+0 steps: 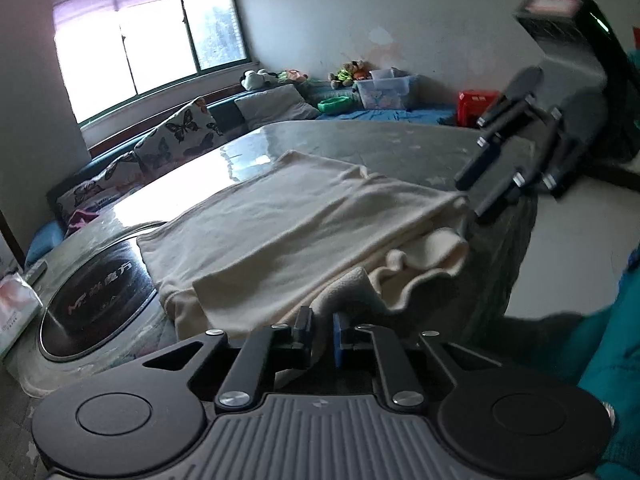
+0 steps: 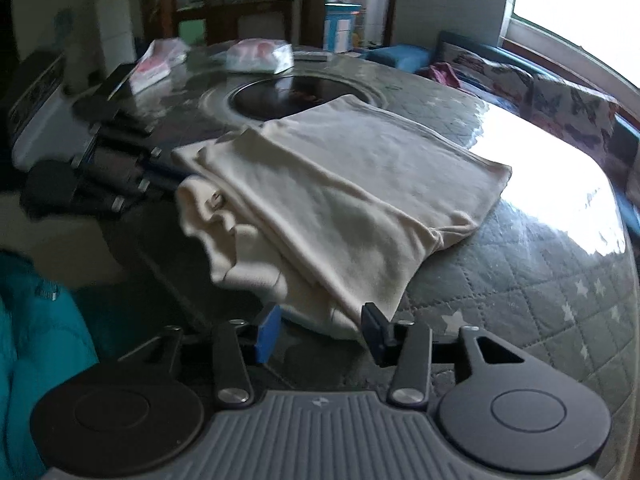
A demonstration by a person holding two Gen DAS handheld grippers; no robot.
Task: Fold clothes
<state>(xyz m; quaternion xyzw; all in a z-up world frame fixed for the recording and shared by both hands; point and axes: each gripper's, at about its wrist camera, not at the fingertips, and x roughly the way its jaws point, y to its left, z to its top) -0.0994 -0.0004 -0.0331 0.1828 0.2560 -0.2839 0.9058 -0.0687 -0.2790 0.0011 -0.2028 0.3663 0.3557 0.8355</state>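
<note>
Closest to the lens, at the bottom centre of the left wrist view, the left gripper (image 1: 322,334) has its fingers pinched nearly together on an edge of the cream-coloured soft knit garment (image 1: 280,236). That garment lies partly folded across the middle of the frame on the round table with a grey star-quilted cover under clear plastic (image 2: 520,280), one bunched edge hanging off the near side. The right gripper (image 2: 320,334) stands wide apart at the garment's lower corner, holding nothing. It looks light, limp and prone to sagging, so hems and corners seem the best grips. A black round inset hob (image 2: 288,96) sits beyond, upper centre.
</note>
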